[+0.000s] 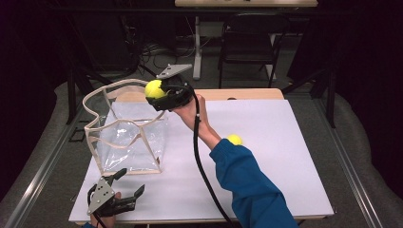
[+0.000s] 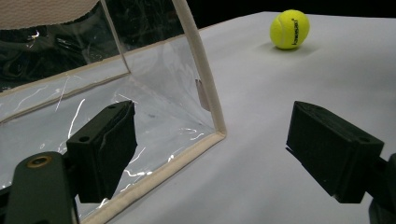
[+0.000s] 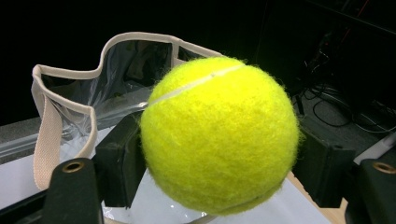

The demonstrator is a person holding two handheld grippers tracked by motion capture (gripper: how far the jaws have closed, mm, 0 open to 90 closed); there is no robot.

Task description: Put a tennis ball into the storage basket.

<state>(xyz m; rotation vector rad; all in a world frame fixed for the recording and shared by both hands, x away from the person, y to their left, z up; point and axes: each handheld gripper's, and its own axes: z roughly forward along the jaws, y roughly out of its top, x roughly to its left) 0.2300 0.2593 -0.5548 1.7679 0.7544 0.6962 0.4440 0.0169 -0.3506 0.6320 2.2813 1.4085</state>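
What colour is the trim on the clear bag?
Beige trim, best seen in the left gripper view.

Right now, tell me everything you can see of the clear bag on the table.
The clear bag is a boxy tote of see-through, glossy plastic, edged along its seams and rim with beige fabric tape. It stands upright on the left part of the white table, mouth open upward, rim wavy and sagging. A beige webbing handle hangs at one side. It looks empty. The left gripper sits open near its front corner, apart from it; the right gripper holds a tennis ball by its rim.
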